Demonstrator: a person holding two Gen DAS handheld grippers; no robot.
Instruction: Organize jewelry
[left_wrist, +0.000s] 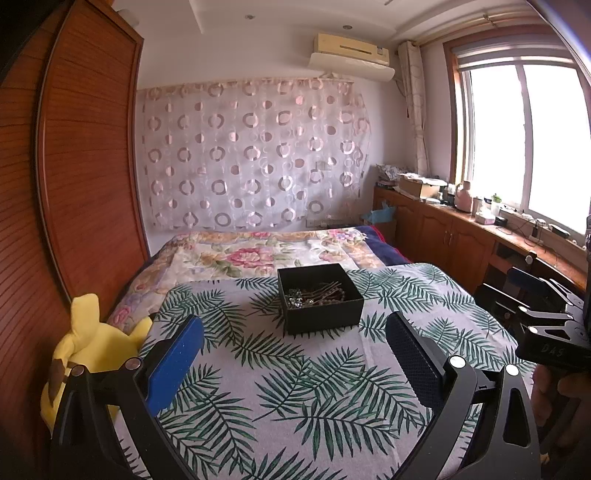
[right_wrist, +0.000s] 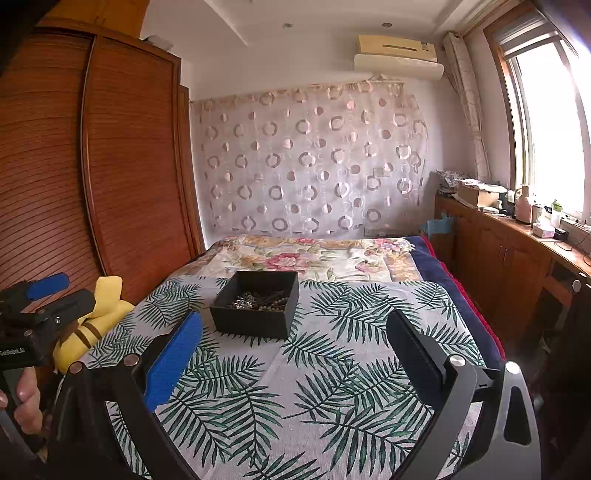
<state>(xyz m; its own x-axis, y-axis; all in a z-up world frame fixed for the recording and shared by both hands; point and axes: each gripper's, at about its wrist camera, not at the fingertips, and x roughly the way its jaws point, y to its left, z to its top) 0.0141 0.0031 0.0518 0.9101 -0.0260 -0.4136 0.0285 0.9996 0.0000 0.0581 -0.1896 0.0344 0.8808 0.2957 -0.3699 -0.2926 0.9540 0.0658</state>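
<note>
Item: black box (left_wrist: 319, 297) of tangled jewelry (left_wrist: 314, 293), on my leaf-print cloth (left_wrist: 280, 387). It lies ahead of my left gripper (left_wrist: 295, 332) and right gripper (right_wrist: 295, 332), apart from both; each gapes wide, empty.

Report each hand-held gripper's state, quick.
Left hand-held gripper: open, holding nothing.
Right hand-held gripper: open, holding nothing.

We hold our left hand-held gripper (left_wrist: 293, 345) with its jaws wide apart above the leaf-print cloth (left_wrist: 295, 387) on the bed. A black box (left_wrist: 320, 300) holding tangled jewelry (left_wrist: 314, 293) sits beyond it, mid-cloth. Our right hand-held gripper (left_wrist: 546, 306) hangs past the bed's right edge.
</note>
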